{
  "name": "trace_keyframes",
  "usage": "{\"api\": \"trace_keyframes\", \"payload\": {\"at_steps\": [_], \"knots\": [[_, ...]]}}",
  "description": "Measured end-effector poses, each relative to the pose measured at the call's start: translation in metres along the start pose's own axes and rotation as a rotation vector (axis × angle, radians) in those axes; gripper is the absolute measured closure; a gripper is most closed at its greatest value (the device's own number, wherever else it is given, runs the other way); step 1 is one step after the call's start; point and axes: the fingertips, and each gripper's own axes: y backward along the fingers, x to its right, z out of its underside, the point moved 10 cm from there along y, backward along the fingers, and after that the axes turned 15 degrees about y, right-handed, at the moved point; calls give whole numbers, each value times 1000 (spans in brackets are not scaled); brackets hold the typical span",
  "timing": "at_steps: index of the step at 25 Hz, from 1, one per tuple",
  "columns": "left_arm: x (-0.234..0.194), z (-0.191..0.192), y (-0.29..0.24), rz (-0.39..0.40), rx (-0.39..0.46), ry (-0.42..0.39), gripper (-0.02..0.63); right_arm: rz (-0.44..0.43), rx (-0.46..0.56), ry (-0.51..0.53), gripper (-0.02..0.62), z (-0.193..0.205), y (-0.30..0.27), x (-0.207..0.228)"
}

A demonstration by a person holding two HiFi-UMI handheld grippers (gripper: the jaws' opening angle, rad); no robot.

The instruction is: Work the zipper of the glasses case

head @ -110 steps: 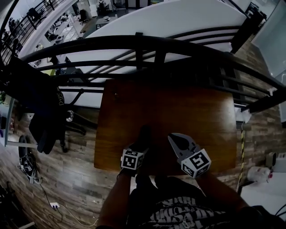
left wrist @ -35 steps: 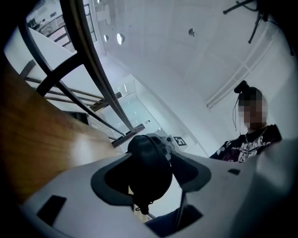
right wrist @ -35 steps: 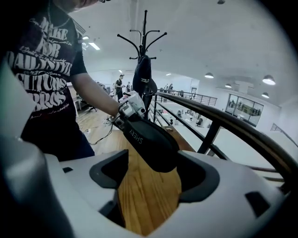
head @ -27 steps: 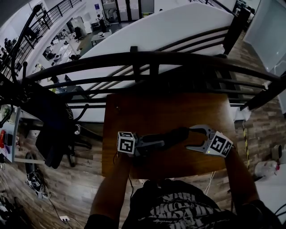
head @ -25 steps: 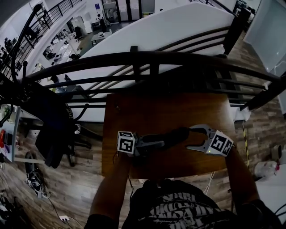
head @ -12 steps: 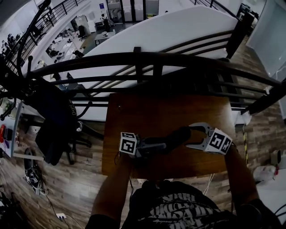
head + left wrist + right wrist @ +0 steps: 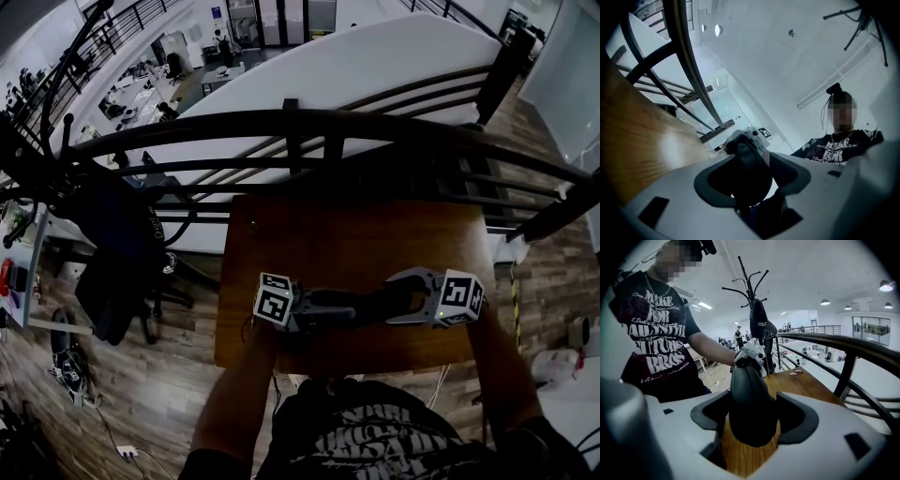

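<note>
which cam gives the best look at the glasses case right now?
Right gripper view: the glasses case fills the centre, end-on, lit against the wooden table. Left gripper view shows it close but as a dark silhouette. Head view shows its full length, small and murky.

Black short-sleeved T-shirt (image 7: 375, 442) with white block lettering, just beside brown wooden desk (image 7: 356, 234); above desk, pale grey left tool (image 7: 349, 309) and right tool (image 7: 399, 300), square-marker cubes.

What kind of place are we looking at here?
Most likely an upper-floor gallery in an open-plan office. A curved black railing edges it, desks lie on a lower floor beyond, and a coat stand stands by the wooden table.
</note>
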Motion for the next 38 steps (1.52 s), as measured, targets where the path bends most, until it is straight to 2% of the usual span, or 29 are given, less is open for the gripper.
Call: {"api": "trace_keyframes", "payload": {"at_steps": [4,7,9,14,19,22,25,29,32,35,38], "knots": [[2,3,4,-20,9,-14,373,26,-3,-5,299,1,-5,-7],[4,-1,4,-63,14,-48,373,53,-12,-14,302,4,-5,-9],[7,-4,6,-138,3,-100,373,80,-23,-15,302,4,-6,-10],[23,-11,15,-389,-63,-279,373,152,-48,3,305,1,-3,-13],[40,-12,15,-533,-151,-365,373,230,-44,44,308,-10,-3,-15],[39,-11,14,-605,-195,-399,373,239,-71,71,310,-11,-11,-18],[36,-4,21,-643,-207,-396,373,261,-96,109,311,-13,-15,-25],[38,1,33,-673,-222,-383,373,331,-46,150,311,-31,-1,-22],[42,0,33,-700,-275,-407,373,371,28,167,311,-47,12,-20],[50,-3,29,-735,-346,-463,373,375,104,170,311,-67,24,-24],[61,-6,28,-682,-362,-477,373,403,194,171,311,-81,35,-27]]}}
